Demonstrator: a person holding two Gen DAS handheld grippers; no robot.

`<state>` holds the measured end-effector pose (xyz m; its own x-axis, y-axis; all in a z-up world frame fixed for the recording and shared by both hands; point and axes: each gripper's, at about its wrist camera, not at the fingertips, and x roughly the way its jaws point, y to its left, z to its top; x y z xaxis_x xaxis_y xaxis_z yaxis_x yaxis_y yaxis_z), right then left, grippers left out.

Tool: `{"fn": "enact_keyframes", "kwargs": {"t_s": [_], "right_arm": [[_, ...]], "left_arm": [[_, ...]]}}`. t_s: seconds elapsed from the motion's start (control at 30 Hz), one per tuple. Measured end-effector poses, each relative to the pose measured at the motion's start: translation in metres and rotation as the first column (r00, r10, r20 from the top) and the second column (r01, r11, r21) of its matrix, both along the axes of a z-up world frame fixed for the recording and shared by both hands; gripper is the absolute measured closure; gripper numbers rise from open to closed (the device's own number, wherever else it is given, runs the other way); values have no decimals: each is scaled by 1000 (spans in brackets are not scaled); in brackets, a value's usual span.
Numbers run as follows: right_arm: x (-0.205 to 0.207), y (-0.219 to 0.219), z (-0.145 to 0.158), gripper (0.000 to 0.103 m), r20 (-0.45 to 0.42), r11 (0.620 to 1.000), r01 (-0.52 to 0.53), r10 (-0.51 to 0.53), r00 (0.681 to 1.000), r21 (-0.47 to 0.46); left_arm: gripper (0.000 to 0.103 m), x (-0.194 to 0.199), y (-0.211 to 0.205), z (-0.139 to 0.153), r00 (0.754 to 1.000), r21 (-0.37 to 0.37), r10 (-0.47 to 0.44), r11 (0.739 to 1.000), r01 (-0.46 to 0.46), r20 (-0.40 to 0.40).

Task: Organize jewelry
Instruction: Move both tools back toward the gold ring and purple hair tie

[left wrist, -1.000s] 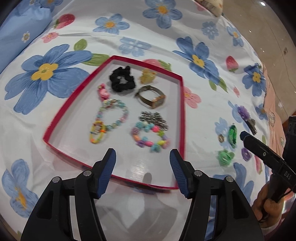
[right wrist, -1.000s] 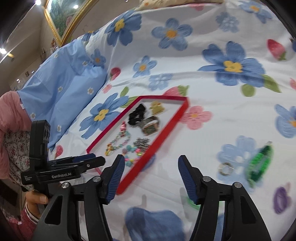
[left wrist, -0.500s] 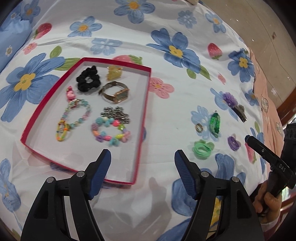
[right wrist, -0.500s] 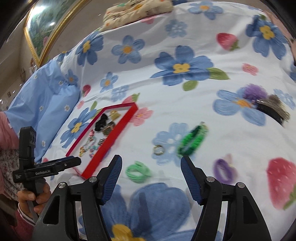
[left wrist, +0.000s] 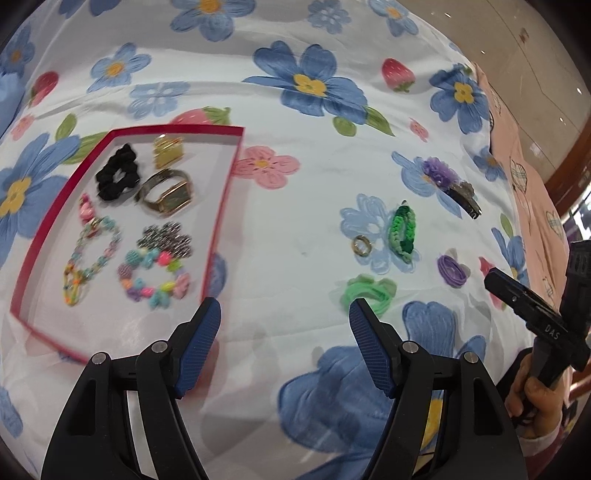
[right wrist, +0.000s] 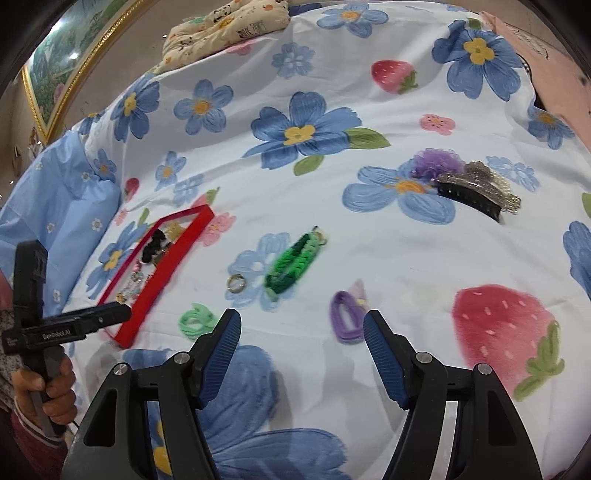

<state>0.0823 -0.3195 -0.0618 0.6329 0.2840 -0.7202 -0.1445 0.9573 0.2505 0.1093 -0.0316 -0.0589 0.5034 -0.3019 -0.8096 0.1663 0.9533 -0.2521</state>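
Note:
A red-rimmed tray (left wrist: 225,192) lies on the flowered bedsheet and holds a black scrunchie (left wrist: 117,178), a watch (left wrist: 168,196), bead bracelets (left wrist: 153,275) and small clips. To its right on the sheet lie a light green hair tie (left wrist: 367,290), a gold ring (left wrist: 361,245), a green braided bracelet (left wrist: 402,233), a purple hair tie (left wrist: 451,270) and hair clips (left wrist: 461,194). My left gripper (left wrist: 284,321) is open and empty above the sheet, between tray and green tie. My right gripper (right wrist: 302,343) is open and empty, just before the purple hair tie (right wrist: 345,318).
A blue pillow (right wrist: 55,206) lies beyond the tray (right wrist: 155,280). A patterned cushion (right wrist: 225,22) sits at the bed's far edge. A pink cloth (left wrist: 524,177) covers the right side of the bed. The right gripper's body shows in the left wrist view (left wrist: 535,325).
Both grippers have swung right, away from the tray and toward the loose jewelry. The purple hair tie and hair clips now sit nearer the right gripper. Jaws stay open.

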Motion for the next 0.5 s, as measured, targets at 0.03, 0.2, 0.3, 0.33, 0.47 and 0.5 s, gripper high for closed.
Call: {"fn": "enact_keyframes", "kwargs": {"t_s": [0.03, 0.2, 0.3, 0.33, 0.47, 0.5], "right_arm": [[1, -1, -1, 32, -3, 1000, 0, 0, 1000, -3], [8, -2, -8, 32, -22, 999, -10, 9, 1000, -36], [13, -3, -14, 32, -40, 998, -12, 10, 999, -61], [14, -4, -16, 32, -45, 998, -13, 10, 999, -67], [19, -5, -22, 32, -62, 997, -15, 10, 998, -75], [20, -5, -22, 32, -64, 997, -16, 11, 998, -76]], "left_arm": [[31, 2, -3, 0, 1000, 1, -7, 1000, 7, 2], [31, 16, -23, 1, 998, 7, -56, 998, 55, 14], [31, 25, -34, -2, 996, -5, -91, 996, 91, 11], [31, 28, -38, -3, 995, -5, -101, 995, 101, 9], [31, 40, -53, -7, 991, 12, -132, 991, 132, 4], [31, 43, -58, -9, 990, 21, -141, 990, 141, 2]]}}
